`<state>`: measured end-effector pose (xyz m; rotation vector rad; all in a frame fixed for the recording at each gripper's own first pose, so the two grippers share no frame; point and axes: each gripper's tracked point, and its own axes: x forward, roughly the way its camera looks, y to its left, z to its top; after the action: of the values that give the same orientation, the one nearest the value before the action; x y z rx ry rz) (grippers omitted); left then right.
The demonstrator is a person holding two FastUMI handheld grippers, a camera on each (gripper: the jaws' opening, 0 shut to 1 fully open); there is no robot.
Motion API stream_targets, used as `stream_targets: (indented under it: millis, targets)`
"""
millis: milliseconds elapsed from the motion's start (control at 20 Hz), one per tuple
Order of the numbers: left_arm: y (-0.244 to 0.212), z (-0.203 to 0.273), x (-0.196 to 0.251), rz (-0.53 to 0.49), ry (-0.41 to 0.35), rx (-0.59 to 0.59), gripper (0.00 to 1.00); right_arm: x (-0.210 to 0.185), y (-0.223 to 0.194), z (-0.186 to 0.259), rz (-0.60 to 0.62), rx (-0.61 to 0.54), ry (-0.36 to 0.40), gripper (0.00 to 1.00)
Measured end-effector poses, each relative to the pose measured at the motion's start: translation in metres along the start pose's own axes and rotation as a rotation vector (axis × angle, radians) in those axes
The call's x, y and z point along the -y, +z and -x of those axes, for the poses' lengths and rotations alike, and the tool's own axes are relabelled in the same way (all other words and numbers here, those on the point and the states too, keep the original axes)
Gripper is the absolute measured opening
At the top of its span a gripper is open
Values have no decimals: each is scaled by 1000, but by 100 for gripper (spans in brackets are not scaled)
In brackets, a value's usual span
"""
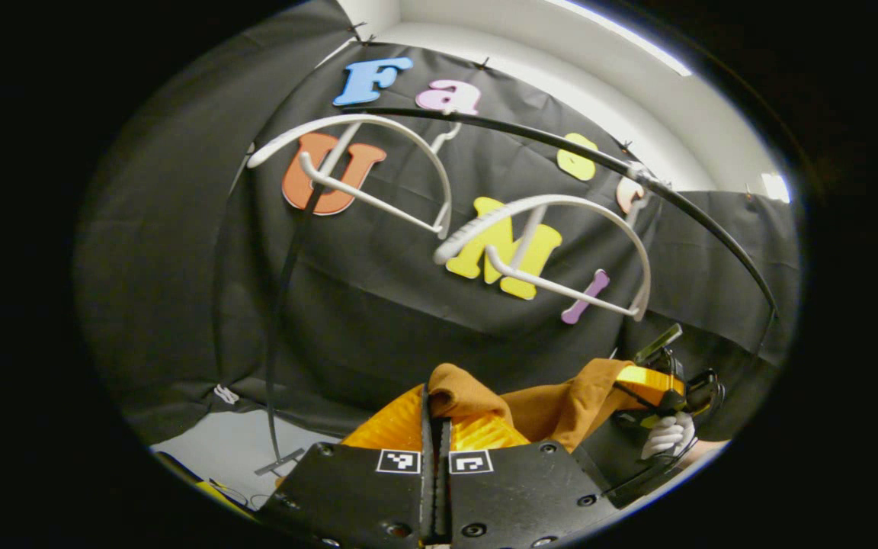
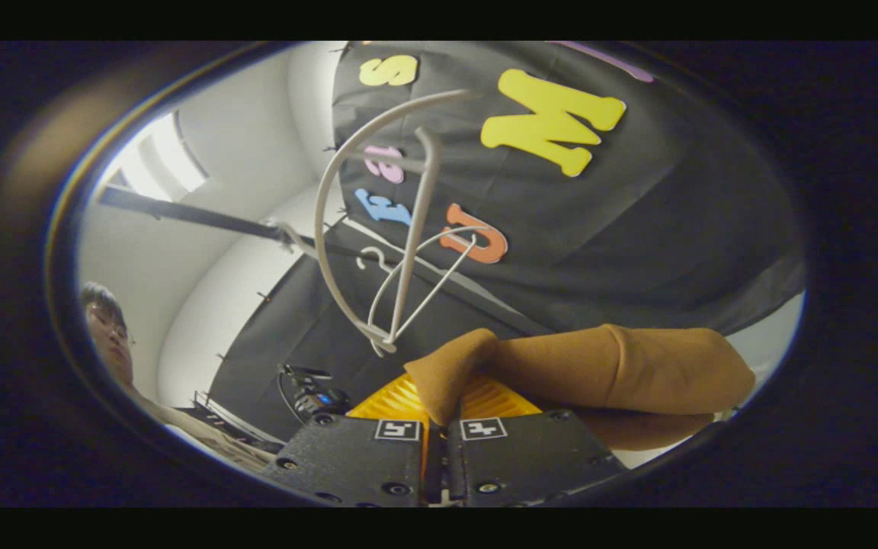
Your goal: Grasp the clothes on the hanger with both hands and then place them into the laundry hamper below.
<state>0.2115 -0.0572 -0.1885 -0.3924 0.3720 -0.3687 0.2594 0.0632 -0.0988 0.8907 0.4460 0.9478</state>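
- Clothes first: in the left gripper view a brown garment (image 1: 485, 408) bunches right at the tips of the left gripper (image 1: 436, 427), a fold of it rising just above the fingers.
- Left gripper's fingers are pressed together with barely a slit between them, and the brown cloth is pinched in that slit.
- From there the garment stretches off to the right, reaching the right gripper (image 1: 656, 385), which sits farther off, held by a gloved hand (image 1: 668, 435).
- Above hang two white hangers, one at the left (image 1: 363, 171) and one at the right (image 1: 553, 255), both bare on a dark rail (image 1: 683, 206), well above the cloth.
- Over to the right gripper view: the right gripper (image 2: 439, 415) is closed tight, with a corner of the garment (image 2: 599, 366) caught between its fingers.
- Most of the cloth runs as a thick roll away to the right of the fingertips, just above them.
- A white hanger (image 2: 378, 229) dangles above and left of the cloth, apart from it.
- Lower left, a person (image 2: 115, 335) looks on from the edge.
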Motion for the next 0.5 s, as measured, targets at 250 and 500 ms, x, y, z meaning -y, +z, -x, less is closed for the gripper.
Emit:
stream_targets:
  millis: [250,500]
  targets:
    - [-18,12,55,-14,-128,-43,0,-48,-64,-17,51,-108,24,6]
    - [-49,18,71,-12,-177,-82,5,-52,-120,-25,51,-185,12,6]
